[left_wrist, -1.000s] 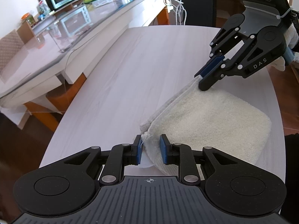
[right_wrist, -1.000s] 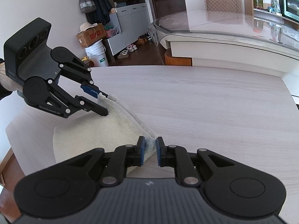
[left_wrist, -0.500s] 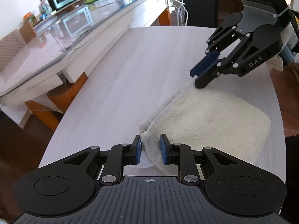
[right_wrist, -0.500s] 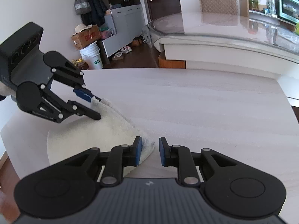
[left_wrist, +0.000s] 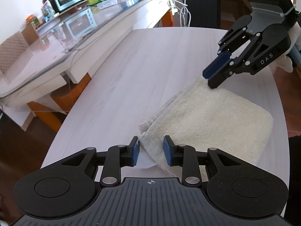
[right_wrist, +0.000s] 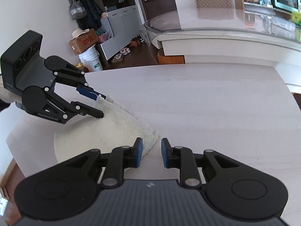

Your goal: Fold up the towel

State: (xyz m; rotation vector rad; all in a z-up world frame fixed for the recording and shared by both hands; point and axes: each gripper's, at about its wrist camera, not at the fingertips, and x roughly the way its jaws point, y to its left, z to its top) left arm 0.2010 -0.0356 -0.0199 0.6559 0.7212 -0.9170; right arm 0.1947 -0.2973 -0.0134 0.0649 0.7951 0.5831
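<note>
Fingers (left_wrist: 167, 151) of both grippers apart — folded towel (left_wrist: 210, 116) released on bench (left_wrist: 131, 75). Judged next: regrasp 9 o'clock edge, fold again.

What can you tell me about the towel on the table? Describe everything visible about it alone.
The towel is cream-white terry cloth with a looped pile, folded into a thick, roughly rectangular stack whose layered edges show along one side. It lies flat on the pale wood-grain table. The left gripper is open with one corner, which bears a white tag, between its fingers. The right gripper is open at the neighbouring corner, one pad beside the cloth.
</note>
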